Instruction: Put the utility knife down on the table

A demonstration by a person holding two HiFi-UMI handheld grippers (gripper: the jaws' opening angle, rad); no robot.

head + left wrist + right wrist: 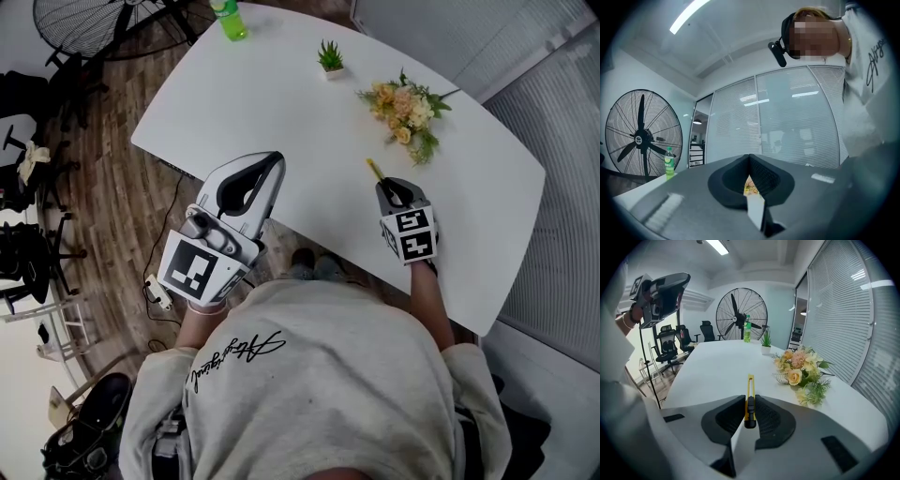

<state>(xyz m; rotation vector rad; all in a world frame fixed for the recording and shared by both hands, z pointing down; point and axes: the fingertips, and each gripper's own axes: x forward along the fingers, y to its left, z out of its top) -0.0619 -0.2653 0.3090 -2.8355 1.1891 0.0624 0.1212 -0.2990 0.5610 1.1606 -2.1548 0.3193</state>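
Observation:
A slim yellow utility knife (750,394) with a black slider sticks out forward from my right gripper (749,401), whose jaws are shut on its rear half. In the head view the same knife (376,171) shows as a short yellow tip ahead of the right gripper (392,190), tilted down over the white table (272,103) near its front edge. My left gripper (270,169) is held level at the table's near-left edge, jaws shut with nothing between them; in its own view the left gripper (750,161) points towards glass partitions.
A bunch of pale flowers (405,111) lies right of centre on the table. A small potted plant (330,59) and a green bottle (230,19) stand farther back. A floor fan (741,315) and office chairs (670,350) are beyond the table's far end.

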